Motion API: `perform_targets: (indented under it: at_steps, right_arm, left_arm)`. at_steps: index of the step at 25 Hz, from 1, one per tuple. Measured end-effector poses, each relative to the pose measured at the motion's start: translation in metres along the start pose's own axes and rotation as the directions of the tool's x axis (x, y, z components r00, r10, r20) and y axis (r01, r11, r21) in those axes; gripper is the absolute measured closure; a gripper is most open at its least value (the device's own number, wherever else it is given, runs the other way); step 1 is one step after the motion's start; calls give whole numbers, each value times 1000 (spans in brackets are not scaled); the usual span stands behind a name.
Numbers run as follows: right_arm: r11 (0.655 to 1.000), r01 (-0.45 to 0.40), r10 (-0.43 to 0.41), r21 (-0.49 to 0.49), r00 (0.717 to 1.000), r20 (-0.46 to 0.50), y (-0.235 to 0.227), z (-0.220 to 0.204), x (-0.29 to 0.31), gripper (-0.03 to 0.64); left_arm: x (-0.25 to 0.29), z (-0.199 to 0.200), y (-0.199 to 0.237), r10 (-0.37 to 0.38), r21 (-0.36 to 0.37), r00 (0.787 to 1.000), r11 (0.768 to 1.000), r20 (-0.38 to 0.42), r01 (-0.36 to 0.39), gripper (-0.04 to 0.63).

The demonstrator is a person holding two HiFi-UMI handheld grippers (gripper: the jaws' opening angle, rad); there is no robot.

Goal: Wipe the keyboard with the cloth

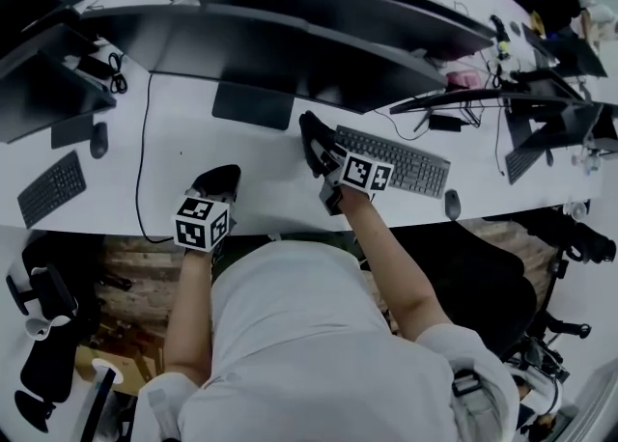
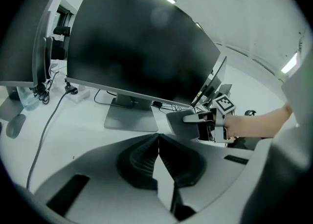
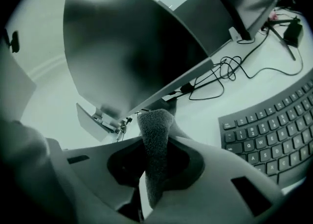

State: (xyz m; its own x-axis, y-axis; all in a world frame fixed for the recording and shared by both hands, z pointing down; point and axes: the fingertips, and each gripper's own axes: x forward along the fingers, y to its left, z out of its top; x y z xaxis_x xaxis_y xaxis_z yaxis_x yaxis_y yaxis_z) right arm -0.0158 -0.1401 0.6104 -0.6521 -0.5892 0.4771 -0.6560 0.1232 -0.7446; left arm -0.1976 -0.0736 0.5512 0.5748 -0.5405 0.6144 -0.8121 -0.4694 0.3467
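Bare white desk (image 1: 183, 141) lies between my two grippers and the monitor stand base (image 1: 253, 105). The desk's front edge runs close on my side of my left gripper (image 1: 218, 182). The keyboard (image 1: 394, 162) sits just right of my right gripper (image 1: 315, 137), near that same edge, with a mouse (image 1: 452, 204) beside its far end. The head view does not show the cloth. The right gripper view does: the grey cloth (image 3: 155, 145) stands pinched upright between my right jaws, apart from the keys. The left gripper view shows my left jaws pressed together on nothing.
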Motion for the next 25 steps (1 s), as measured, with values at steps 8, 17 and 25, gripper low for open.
perform_targets:
  at_steps: [8,17,25]
  right_arm:
    - [987,-101,103,-128,995,3,68,18,-14,558]
    - [954,-168,185,-249,982,46,123,53,-54,558]
    - [905,-153,224,-397,964,140,156,95,-106,558]
  left_arm:
    - [-9,42,-13,-4,23,996,1000,91,2,594]
    - [-21,104,-40,-40,114,981,993,189,19,594]
    - [-29,152,-67,-102,171,949,984,297,52,594]
